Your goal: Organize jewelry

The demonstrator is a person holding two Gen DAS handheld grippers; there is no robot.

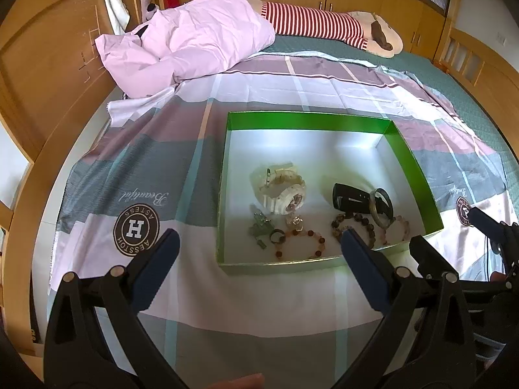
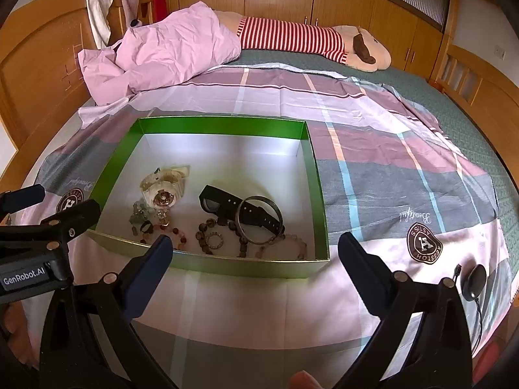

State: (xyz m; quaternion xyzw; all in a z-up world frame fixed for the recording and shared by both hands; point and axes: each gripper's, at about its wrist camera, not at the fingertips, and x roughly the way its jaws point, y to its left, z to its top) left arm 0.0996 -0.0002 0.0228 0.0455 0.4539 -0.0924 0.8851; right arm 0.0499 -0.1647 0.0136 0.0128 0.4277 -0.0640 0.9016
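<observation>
A green box (image 1: 308, 121) (image 2: 223, 125) with a white inside lies on the bed. In it are a white watch (image 1: 281, 189) (image 2: 163, 189), a black watch (image 1: 355, 198) (image 2: 238, 209), a dark bangle (image 1: 382, 207) (image 2: 259, 215), bead bracelets (image 1: 303, 243) (image 2: 227, 231), a small ring (image 1: 278, 236) (image 2: 146, 227) and a green pendant (image 1: 259, 227) (image 2: 139, 212). My left gripper (image 1: 259, 240) is open and empty just before the box's near wall. My right gripper (image 2: 256, 243) is open and empty before the same wall; it also shows in the left wrist view (image 1: 454, 227).
A plaid sheet (image 1: 181, 175) (image 2: 389, 168) covers the bed. A pink duvet (image 1: 191, 42) (image 2: 168, 48) and a striped plush toy (image 1: 324, 26) (image 2: 308, 37) lie at the back. A black round device with a cable (image 2: 475, 281) lies at the right. Wooden bed frame surrounds.
</observation>
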